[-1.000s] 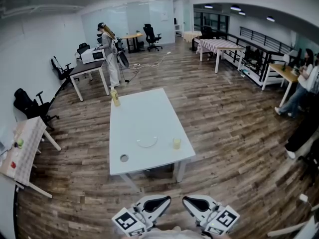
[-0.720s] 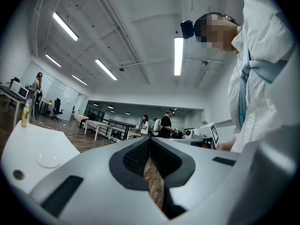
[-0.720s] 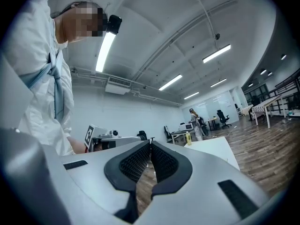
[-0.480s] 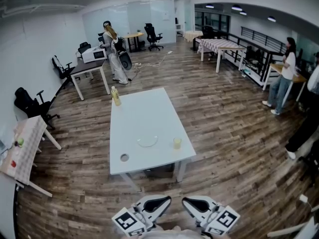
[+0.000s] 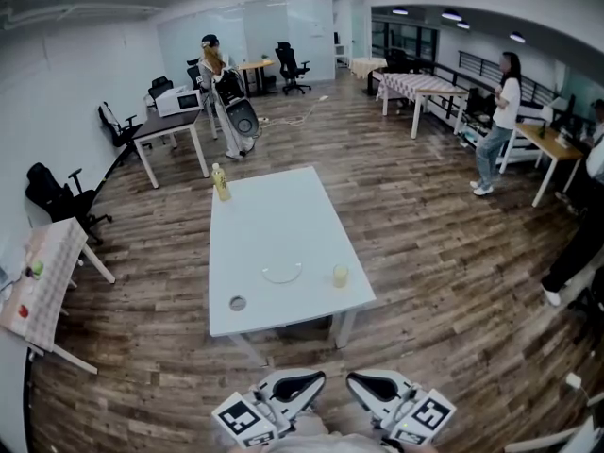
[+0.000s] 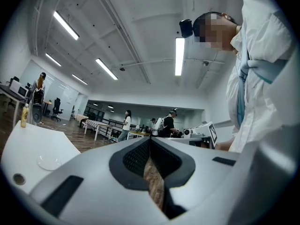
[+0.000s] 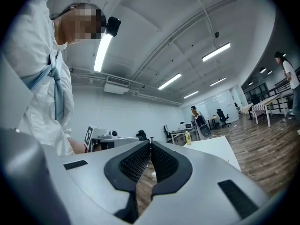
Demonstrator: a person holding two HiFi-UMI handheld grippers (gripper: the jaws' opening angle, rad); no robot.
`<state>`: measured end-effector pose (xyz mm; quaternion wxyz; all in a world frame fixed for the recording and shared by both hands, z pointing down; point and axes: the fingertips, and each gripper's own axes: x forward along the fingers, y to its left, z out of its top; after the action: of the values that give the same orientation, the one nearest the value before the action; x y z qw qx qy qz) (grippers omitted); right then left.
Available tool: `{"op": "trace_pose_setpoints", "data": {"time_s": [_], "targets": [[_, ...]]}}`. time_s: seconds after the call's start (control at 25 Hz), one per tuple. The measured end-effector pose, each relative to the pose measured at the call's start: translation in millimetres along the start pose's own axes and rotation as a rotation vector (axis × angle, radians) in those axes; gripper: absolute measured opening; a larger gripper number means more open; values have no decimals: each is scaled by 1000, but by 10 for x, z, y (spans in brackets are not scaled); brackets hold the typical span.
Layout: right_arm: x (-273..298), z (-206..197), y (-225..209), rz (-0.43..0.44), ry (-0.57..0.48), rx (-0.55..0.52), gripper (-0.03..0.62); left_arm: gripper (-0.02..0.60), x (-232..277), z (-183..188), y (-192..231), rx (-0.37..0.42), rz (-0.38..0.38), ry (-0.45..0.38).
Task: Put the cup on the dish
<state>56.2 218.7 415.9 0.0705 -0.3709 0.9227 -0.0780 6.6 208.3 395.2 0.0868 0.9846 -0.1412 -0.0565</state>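
Head view: cup stands upright on the white tabletop, close to its near right edge. Clear dish lies just left of the cup, apart from it, not touching. Cup is not on the dish. A small round disc sits by the near left corner, and a yellow bottle at the far left corner. Both grippers are at the near edge of frame, off the tabletop and well apart from cup and dish. Left gripper: jaws together at the tips, nothing between. Right gripper: jaws closed, empty. One person stands far left and another far right, on the wood floor.
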Motion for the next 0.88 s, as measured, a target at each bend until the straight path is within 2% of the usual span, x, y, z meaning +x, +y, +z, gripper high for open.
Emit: {"op": "trace_pose_setpoints", "data": {"time_s": [0.16, 0.44, 0.88], "targets": [[205, 38, -152, 6, -6, -2, 34, 5, 34, -57, 295, -12, -1, 7], [627, 72, -480, 12, 8, 5, 34, 5, 206, 83, 737, -20, -39, -7], [1236, 52, -916, 18, 20, 7, 34, 5, 334, 45, 1407, -19, -87, 21]]}}
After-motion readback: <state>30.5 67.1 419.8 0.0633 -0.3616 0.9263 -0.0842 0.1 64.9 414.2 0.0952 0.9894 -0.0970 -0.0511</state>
